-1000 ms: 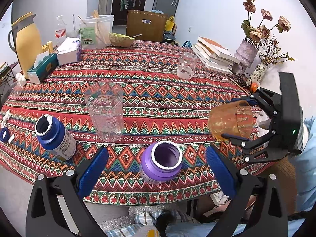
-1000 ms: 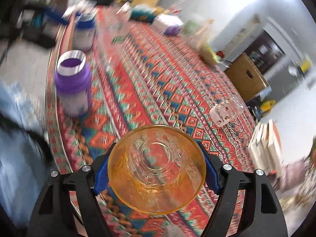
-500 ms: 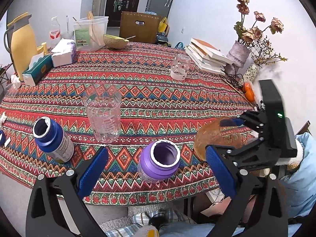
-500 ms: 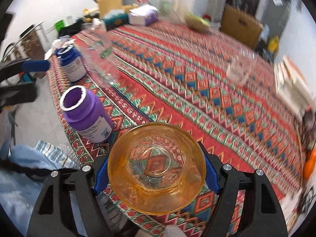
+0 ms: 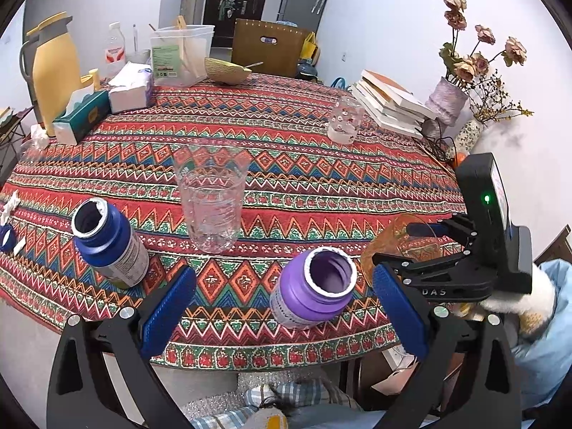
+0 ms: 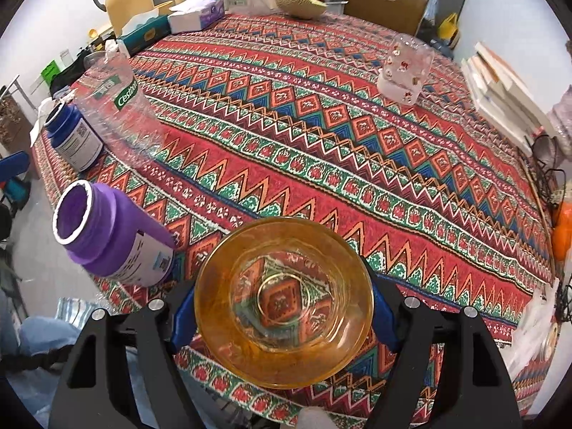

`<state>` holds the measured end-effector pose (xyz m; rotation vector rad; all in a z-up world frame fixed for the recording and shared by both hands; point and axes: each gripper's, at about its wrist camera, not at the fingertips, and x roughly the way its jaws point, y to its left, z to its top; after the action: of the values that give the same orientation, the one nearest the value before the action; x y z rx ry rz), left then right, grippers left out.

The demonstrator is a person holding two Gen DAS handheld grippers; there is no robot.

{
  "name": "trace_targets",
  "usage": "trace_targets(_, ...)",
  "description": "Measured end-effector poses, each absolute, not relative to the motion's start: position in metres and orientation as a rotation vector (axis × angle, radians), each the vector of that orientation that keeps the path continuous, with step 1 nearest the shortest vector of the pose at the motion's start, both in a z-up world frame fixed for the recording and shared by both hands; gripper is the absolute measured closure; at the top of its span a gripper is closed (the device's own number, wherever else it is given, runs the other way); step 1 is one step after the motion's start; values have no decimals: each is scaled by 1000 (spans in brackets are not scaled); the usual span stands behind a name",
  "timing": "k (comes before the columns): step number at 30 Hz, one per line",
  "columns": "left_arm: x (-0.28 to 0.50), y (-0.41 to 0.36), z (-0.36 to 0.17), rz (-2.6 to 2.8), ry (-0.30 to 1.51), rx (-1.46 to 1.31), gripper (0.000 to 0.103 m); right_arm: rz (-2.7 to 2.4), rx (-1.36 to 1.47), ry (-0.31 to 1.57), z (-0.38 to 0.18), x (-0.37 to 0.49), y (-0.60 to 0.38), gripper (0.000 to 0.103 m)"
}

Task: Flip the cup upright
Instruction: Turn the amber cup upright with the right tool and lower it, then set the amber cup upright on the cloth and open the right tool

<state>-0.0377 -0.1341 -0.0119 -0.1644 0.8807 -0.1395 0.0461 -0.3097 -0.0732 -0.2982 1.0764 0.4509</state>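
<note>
My right gripper [image 6: 284,304] is shut on an amber glass cup [image 6: 284,300], its blue pads pressing both sides. The cup's open mouth faces the camera and its base points down at the patterned tablecloth [image 6: 321,136]. In the left wrist view the same cup [image 5: 404,246] sits in the right gripper [image 5: 411,246] at the table's near right edge, close above the cloth. My left gripper [image 5: 284,307] is open and empty at the near edge, with a purple bottle [image 5: 314,286] between its fingers' line of sight.
A blue bottle [image 5: 107,243] and a clear plastic cup [image 5: 211,196] stand near the front. An upside-down patterned glass [image 5: 345,119] stands further back, by stacked books [image 5: 389,103]. Tissue boxes [image 5: 103,107], a yellow jug [image 5: 53,68] and a vase [image 5: 447,103] line the edges.
The right gripper has turned the amber cup from lying sideways to mouth-up and lowered it toward the table's near right edge. The left gripper stayed open and roughly still.
</note>
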Motion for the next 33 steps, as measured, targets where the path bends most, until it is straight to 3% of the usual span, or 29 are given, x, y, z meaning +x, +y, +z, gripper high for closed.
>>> trace_targets(5,-41,-131,-12,-126,874,-168,7,402,-247,1035,-73,43,-315,27)
trace_targets(7,-43,-130,-11,-123,868,-171,7,380,-227,980,-66,41,-317,10)
trace_targets(9,-44,-129,-11,-118,862,-171,7,363,-199,913,-54,35,-321,7)
trace_targets(20,-60,-120,-6,-96,795,-160,7,293,11,648,-31,-20,-341,7)
trace_targets(33,-93,-105,-12,-18,639,-127,7,240,14,349,-14,-106,-321,7)
